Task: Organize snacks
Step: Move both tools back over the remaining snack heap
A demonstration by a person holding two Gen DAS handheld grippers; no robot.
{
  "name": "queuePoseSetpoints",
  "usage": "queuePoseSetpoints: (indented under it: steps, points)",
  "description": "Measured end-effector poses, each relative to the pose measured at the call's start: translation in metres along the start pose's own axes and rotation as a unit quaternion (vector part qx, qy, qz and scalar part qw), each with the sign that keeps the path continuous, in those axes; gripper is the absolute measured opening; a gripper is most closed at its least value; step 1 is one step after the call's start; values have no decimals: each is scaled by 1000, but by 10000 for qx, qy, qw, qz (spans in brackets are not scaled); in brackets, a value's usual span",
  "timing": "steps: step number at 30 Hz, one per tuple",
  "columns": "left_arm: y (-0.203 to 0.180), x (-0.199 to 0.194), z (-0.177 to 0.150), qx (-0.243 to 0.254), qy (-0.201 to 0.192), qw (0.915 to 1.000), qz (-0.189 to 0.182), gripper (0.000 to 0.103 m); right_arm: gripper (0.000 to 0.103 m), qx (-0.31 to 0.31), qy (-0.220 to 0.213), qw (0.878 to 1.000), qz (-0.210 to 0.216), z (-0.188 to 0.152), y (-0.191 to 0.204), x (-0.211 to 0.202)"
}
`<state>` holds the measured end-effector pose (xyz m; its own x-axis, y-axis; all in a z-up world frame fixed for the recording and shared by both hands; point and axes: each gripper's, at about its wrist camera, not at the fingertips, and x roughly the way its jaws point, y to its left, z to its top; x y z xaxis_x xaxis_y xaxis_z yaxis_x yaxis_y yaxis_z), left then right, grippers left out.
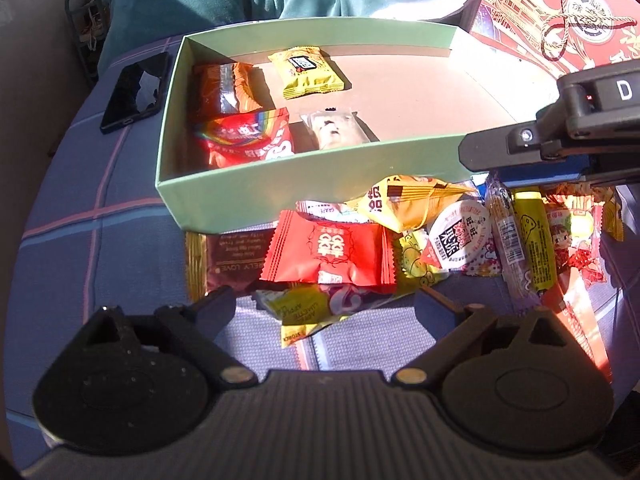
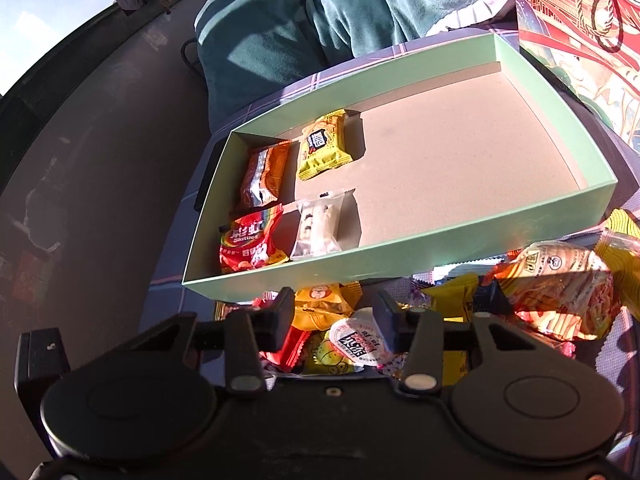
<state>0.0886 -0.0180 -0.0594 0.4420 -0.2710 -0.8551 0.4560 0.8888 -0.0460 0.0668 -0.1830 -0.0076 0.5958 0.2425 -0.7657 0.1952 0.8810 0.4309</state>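
A green box (image 1: 280, 184) (image 2: 400, 256) holds an orange packet (image 1: 224, 88), a yellow packet (image 1: 306, 72), a red Skittles bag (image 1: 248, 136) (image 2: 250, 242) and a clear-wrapped white snack (image 1: 336, 130) (image 2: 318, 226) at its left end. A pile of loose snacks lies in front of it, with a red packet (image 1: 332, 252), a yellow packet (image 1: 404, 200) and a round jelly cup (image 1: 460, 236) (image 2: 362, 342). My left gripper (image 1: 324, 300) is open and empty over the near edge of the pile. My right gripper (image 2: 332, 312) is open and empty over the pile, above the jelly cup; its body shows in the left wrist view (image 1: 560, 136).
A black phone (image 1: 134, 90) lies left of the box on the checked blue cloth (image 1: 100, 216). A red decorated gift box (image 1: 560, 12) stands at the back right. A person in teal clothes (image 2: 320, 12) sits behind the box. A large orange snack bag (image 2: 560, 292) lies on the right.
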Motion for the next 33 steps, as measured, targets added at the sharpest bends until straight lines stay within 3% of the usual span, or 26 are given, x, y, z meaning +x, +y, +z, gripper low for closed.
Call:
queuePoseSetpoints:
  steps: [5, 12, 15, 20, 25, 28, 29, 30, 33]
  points:
    - [-10, 1, -14, 272, 214, 9990, -299, 72, 37, 68, 258, 9995, 190, 0, 0, 21]
    - [-20, -9, -31, 567, 383, 9956, -640, 72, 37, 216, 425, 9974, 547, -12, -6, 21]
    - [-14, -16, -30, 426, 379, 9958, -715, 72, 37, 261, 499, 9957, 733, -21, -10, 15]
    - [1, -25, -26, 270, 248, 9981, -490, 72, 39, 387, 755, 9928, 843, -42, -21, 6]
    - [-14, -11, -13, 709, 227, 9971, -179, 70, 42, 611, 693, 9930, 729, -51, -35, -3]
    - [-29, -2, -9, 958, 263, 9949, -175, 56, 44, 677, 560, 9935, 727, -51, -40, -14]
    - [-36, 1, -10, 1055, 382, 9934, -231, 37, 45, 670, 485, 9941, 696, -50, -42, -19]
    - [-41, 3, -12, 1132, 461, 9920, -309, 33, 46, 673, 424, 9946, 669, -49, -44, -22]
    - [-54, -2, -20, 1322, 525, 9886, -489, 31, 46, 775, 297, 9945, 640, -49, -53, -30]
